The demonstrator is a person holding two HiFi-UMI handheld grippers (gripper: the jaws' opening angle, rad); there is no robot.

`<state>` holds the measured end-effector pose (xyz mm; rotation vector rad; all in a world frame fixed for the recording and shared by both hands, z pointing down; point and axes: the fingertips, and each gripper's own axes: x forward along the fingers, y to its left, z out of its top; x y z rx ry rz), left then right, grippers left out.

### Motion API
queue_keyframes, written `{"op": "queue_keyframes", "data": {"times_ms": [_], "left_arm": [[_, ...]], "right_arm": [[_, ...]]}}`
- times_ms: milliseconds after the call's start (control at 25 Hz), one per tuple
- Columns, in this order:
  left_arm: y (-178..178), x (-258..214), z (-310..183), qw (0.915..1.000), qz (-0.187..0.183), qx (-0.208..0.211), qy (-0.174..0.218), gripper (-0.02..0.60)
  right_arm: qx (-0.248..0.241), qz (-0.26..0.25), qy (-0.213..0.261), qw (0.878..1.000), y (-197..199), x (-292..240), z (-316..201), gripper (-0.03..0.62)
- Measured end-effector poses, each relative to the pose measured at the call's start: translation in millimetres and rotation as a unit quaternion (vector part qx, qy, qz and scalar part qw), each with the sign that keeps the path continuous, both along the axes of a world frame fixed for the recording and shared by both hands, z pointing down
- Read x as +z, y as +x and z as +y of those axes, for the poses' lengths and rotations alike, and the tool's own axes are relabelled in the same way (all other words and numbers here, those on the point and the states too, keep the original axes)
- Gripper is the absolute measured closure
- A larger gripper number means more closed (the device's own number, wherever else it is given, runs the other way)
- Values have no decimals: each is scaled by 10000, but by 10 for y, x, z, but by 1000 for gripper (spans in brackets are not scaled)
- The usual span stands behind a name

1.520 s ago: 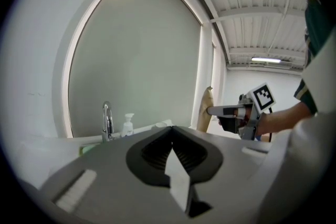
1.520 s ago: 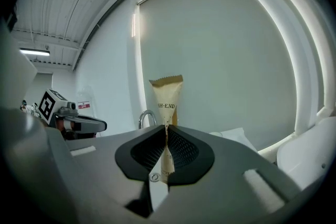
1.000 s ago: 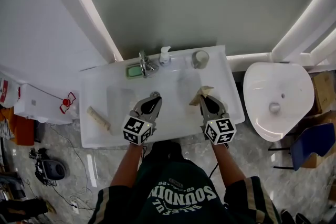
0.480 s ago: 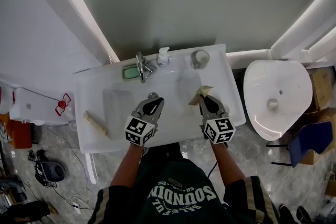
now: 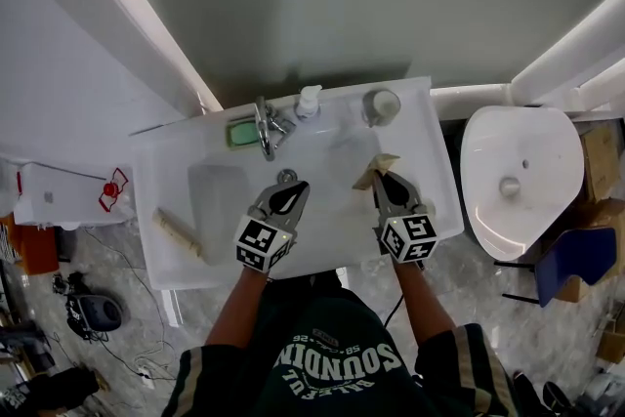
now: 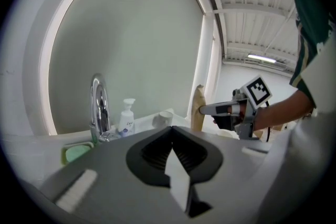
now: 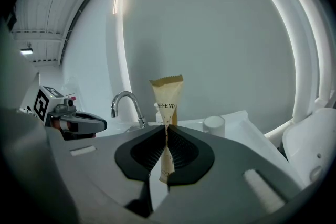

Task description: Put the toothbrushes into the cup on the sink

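Toothbrush packet: a tan paper sleeve with a crimped top and dark print, standing upright and clamped partway up. In the head view it is right of centre, above the sink's right half.
Right gripper: jaws closed on the toothbrush packet. The right gripper view shows the pads pressing both faces of the paper, with the sleeve's top rising above the jaw tips and its bottom end hanging below them.
Cup: a white cup, upright on the back right corner of the sink top, toward the upper right of the head view, apart from the held packet.
Second tan packet: lying flat and slanted on the sink's left ledge, lower left of the head view, well apart from both grippers.
Left gripper: jaws together with nothing between them. It hovers over the middle of the basin, beside the right gripper, and they do not touch.
Sink: a white rectangular top with a basin, filling the centre of the head view.
Faucet: chrome and curved, at the back edge, upper centre.
Soap dish: holds a green bar, just left of the faucet.
Pump bottle: white, just right of the faucet, between it and the cup.
White bowl-shaped fixture: at the right edge of the head view, separate from the sink.
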<state>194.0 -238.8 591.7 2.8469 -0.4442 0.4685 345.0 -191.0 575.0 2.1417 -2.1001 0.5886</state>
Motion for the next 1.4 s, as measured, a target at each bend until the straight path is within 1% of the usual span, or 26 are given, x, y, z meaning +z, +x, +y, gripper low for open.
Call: {"op": "queue_keyframes", "data": {"times_ms": [120,280,440,560,680,800,920,1000,1160,1280,1400], "left_arm": [[5,68,-47,9999,-21,42,-105,531],[-4,146,-84,9997,-54,75,-242,531],[-57,237,-112,9991,-65,6,-427,531],[-108,296,-147,9986,-115,-34,-518,531],[-176,328,-166,9982,-162,-76,-576,531],[-273,400,-192,9976,-260,-127,-629,531],[-382,480,-235,9969,-373,-213,-663,531],[-427,477,-258,9966,-376,-275,-682,531],[-518,487,-271,9960,-399,-381,-709,531],[-567,507,-234,9955,-424,-425,-727,531],[-626,517,-193,9949,-426,-506,-757,531]], "right_arm": [[100,122,106,9998,176,-81,-199,577],[375,330,430,9978,600,-372,-548,577],[545,549,697,9946,966,-630,-879,577],[671,592,817,9926,1193,-721,-1119,577],[845,515,869,9913,1432,-737,-1316,577],[959,474,726,9916,1589,-582,-1466,577],[1014,518,449,9925,1647,-287,-1531,577],[1079,518,296,9924,1680,-92,-1520,577],[1179,344,-1,9924,1728,235,-1455,577],[1112,162,-272,9933,1687,446,-1418,577],[992,-156,-688,9926,1627,665,-1387,577]]}}
